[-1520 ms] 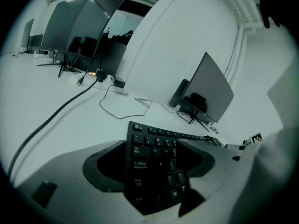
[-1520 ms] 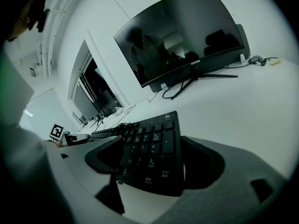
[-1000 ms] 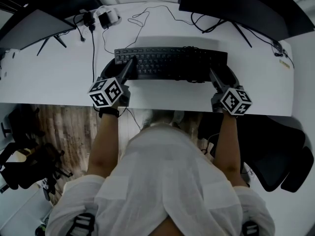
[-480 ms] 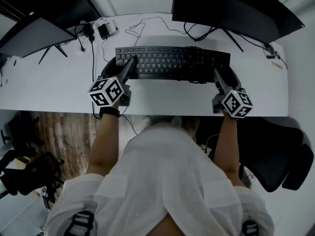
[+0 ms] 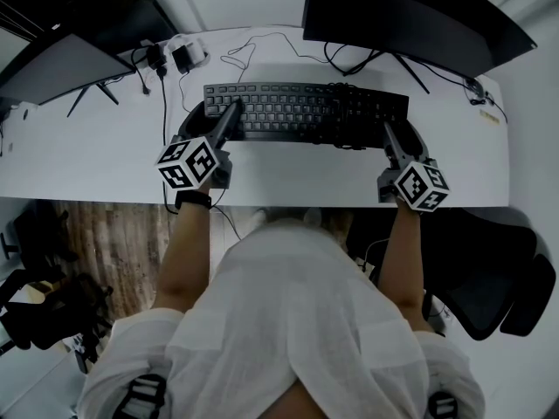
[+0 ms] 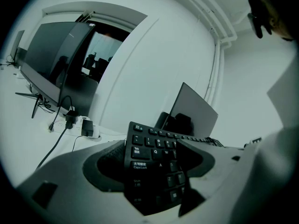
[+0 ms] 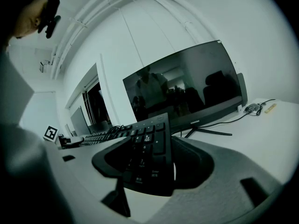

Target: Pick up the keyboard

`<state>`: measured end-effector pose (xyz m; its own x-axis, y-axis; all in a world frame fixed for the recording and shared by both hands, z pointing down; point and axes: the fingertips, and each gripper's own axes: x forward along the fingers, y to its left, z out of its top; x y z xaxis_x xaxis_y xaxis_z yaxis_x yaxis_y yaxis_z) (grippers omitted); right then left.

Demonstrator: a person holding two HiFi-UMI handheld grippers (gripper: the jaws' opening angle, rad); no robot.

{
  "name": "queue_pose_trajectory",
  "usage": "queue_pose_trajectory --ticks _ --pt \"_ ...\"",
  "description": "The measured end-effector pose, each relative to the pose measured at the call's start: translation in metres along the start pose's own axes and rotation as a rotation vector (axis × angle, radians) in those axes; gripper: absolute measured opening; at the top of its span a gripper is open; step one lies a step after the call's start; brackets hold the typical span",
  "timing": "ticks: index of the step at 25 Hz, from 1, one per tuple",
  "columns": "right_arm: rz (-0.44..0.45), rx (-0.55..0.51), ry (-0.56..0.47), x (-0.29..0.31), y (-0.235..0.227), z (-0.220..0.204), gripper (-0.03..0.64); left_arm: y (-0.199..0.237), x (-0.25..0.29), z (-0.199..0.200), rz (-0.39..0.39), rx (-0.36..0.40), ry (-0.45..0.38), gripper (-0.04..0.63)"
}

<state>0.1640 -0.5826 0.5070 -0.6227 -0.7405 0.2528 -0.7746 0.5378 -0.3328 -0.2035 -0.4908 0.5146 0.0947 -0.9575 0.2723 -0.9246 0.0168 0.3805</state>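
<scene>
Keyboard (image 5: 306, 112) near monitor (image 5: 410, 16), cables (image 5: 253, 46) just behind

The keyboard (image 5: 306, 112) stretches across the middle of the desk (image 5: 87, 155). Its 9 o'clock end sits between the left gripper's (image 5: 234, 112) jaws, its 3 o'clock end between the right gripper's (image 5: 390, 133). Behind it stand the right monitor (image 5: 410, 16) at 1 o'clock and the left monitor (image 5: 61, 59) at 10 o'clock, with a power strip (image 5: 179, 52) between them at 11 o'clock.

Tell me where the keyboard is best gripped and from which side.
At both short ends of the keyboard, coming from its near long edge and pinching top against underside: it is long, thin and flat, so one middle grip would likely let it tip.
</scene>
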Motion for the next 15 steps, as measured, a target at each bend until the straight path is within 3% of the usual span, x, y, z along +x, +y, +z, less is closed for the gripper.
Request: queue_pose_trajectory --ticks 15 --pt "-0.002 -0.009 0.002 0.0012 0.0067 0.005 0.255 0.0035 -0.0049 0.0039 0.004 -0.008 -0.011 0.336"
